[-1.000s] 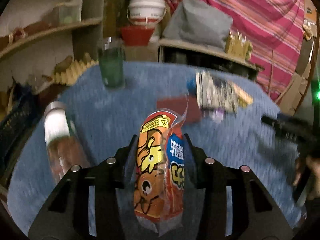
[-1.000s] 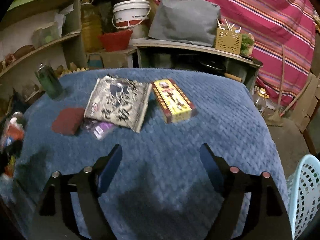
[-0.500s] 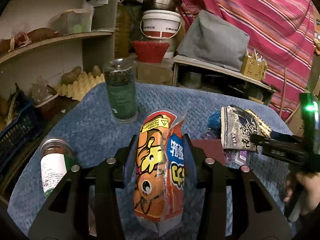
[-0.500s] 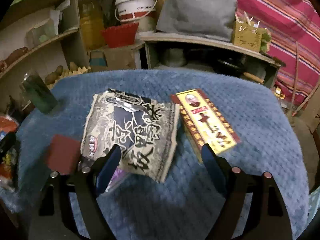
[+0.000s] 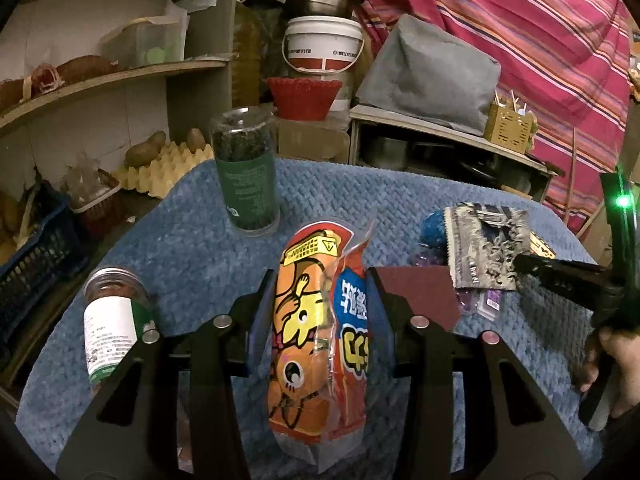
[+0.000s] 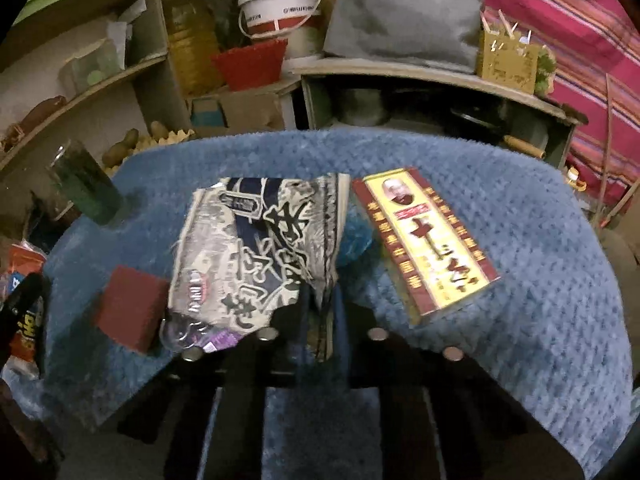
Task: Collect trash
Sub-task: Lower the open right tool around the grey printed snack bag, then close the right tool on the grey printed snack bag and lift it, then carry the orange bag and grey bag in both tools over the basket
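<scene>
Right wrist view shows the blue-covered worktop (image 6: 540,240) filling the scene, a soft quilted cover with the trash scattered on it. Largest on it is the grey wrapper (image 6: 256,248), a flat printed bag with bold dark brush characters I cannot read; its near edge lies in the right gripper (image 6: 320,312), whose fingers have just been closing and now pinch that edge, probably because a flat bag is easiest lifted by a rim. Just right of it lies the yellow box (image 6: 428,248), face up, with red characters, one like a cross, and a small portrait. Left of the wrapper sits a plain dark red block (image 6: 128,312), and a small purple packet (image 6: 216,338) peeks from under the wrapper's near corner.

From the left wrist, the left gripper (image 5: 320,312) has its fingers clamped on the orange bag (image 5: 320,340), held upright above the worktop, apparently ready to carry off. It shows a cartoon animal and blue and yellow lettering I cannot make out. Far left stands a green-labelled jar (image 5: 246,176); near left a white-labelled jar (image 5: 114,328), its print too small.
</scene>
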`<state>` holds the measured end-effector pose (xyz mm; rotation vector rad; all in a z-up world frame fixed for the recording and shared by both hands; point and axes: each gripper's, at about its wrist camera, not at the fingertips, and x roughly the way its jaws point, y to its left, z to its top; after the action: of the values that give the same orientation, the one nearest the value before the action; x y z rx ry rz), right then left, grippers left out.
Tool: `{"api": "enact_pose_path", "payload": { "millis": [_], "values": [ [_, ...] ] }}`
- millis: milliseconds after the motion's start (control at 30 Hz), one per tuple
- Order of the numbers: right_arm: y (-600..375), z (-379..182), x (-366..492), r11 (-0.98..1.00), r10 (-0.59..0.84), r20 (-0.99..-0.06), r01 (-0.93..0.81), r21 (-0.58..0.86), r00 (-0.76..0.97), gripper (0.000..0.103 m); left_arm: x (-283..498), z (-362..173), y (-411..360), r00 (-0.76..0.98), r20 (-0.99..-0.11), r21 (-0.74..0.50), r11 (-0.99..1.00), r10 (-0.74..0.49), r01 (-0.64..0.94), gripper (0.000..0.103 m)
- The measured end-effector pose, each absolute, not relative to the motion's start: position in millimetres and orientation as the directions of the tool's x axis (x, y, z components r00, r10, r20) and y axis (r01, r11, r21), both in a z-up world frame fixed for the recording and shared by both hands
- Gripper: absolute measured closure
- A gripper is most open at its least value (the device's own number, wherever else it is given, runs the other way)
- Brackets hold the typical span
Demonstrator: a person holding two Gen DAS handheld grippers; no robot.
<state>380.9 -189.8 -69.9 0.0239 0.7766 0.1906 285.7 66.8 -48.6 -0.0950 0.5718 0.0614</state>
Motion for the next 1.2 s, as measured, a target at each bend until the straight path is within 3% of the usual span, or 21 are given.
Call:
{"api": "enact_pose_path", "payload": {
  "millis": [633, 967, 1200],
  "values": [
    [-270.6, -19.1, 277.1, 0.986, 0.158, -0.595, -0.099, 0.130, 0.788, 0.096, 248.2, -23.8, 28.4, 0.856, -0.517, -0.003, 1.000, 0.018, -0.023, 0.060],
    [-342.0, 3.6, 206.6, 0.989, 0.114, -0.556, -0.041, 0.143, 0.823, 0.096, 219.4, 4.2, -55.0, 0.861, -0.493, -0.049, 0.992, -0.125, 0.115, 0.060],
    [-423.5, 9.9, 156.2, 0.987, -0.011, -0.551, 0.098, 0.129, 0.834, 0.096, 211.9, 8.9, -138.9, 0.843, -0.489, -0.052, 0.972, -0.226, 0.230, 0.061]
  ]
}}
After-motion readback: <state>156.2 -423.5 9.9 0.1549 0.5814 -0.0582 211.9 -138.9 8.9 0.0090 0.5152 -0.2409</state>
